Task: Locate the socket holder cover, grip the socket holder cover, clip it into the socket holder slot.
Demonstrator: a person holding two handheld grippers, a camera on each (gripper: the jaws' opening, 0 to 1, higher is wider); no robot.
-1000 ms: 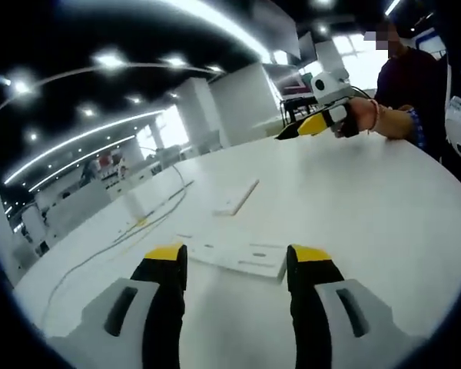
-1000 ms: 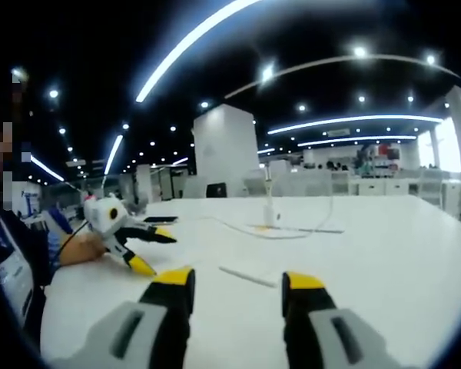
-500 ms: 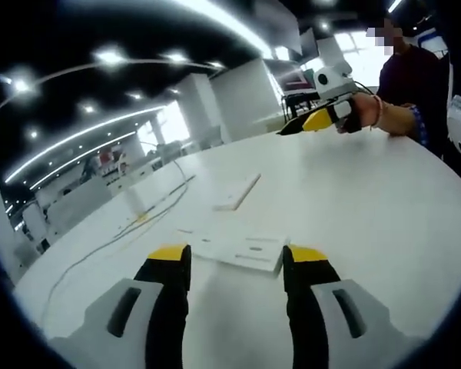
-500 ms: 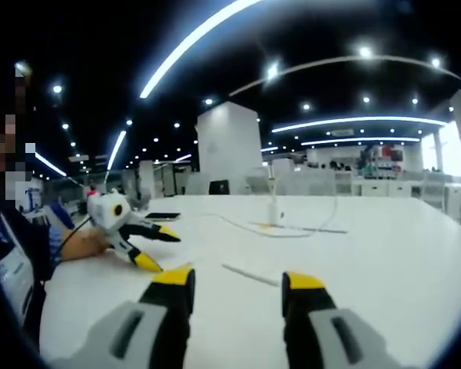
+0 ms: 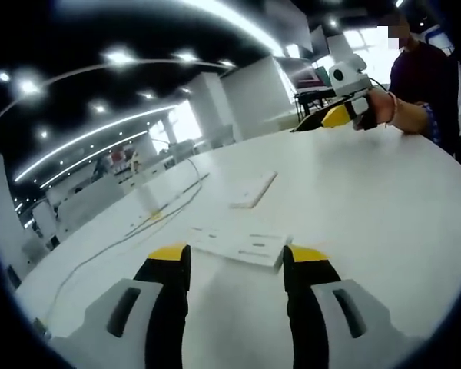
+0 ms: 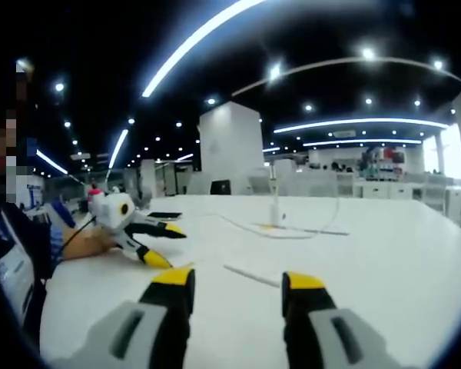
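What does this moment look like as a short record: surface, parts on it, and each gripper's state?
surface: white table
near part: flat white socket holder lying just ahead of the left gripper
far part: narrow white socket holder cover, lying apart from the holder
left gripper: open, holding nothing
right gripper: open, holding nothing, above the table
cables: white cable across the table

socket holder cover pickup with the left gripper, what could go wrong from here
1. The flat white plate ahead of the open left gripper lies flush on the table, so the jaws may slide over it or push it rather than catch an edge.
2. A second thin white strip lies farther off; grabbing the wrong piece is possible.
3. Thin cables run nearby and could snag if a piece gets pushed that way.
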